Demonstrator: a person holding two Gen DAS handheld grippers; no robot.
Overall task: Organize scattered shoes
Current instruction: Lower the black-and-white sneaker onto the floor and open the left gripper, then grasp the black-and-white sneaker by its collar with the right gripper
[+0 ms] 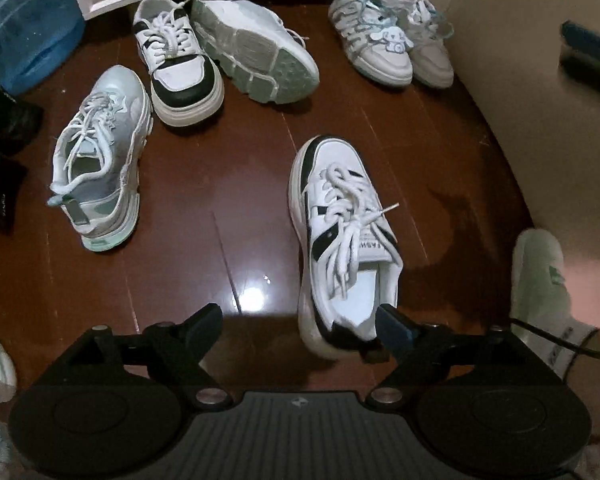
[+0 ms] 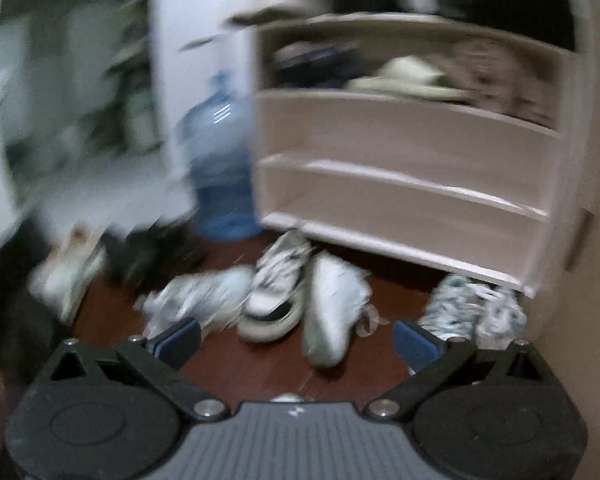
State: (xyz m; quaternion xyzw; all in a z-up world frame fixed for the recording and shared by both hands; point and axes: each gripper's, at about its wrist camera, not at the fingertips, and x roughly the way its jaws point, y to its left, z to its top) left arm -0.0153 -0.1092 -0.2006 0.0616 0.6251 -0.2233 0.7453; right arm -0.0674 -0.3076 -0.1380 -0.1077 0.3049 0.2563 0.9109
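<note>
Dark glossy wooden floor (image 1: pixel 220 208) spreads below your left gripper (image 1: pixel 300 320), fingers spread wide, its right fingertip at the heel of a white-and-black laced sneaker (image 1: pixel 340 220); your right gripper (image 2: pixel 296 338) also gapes, empty.

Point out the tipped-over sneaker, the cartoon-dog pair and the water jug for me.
Tipped-over sneaker (image 1: pixel 256 48): left wrist view, on its exposed sole.
Cartoon-dog pair (image 1: pixel 392 40): left wrist view, on the dog charm.
Water jug (image 2: pixel 224 160): right wrist view, on its blue body.

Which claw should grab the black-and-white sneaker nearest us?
Left. The left claw is open, one finger at the heel of the black-and-white sneaker. The right claw is open, farther back, facing the shelf.
</note>
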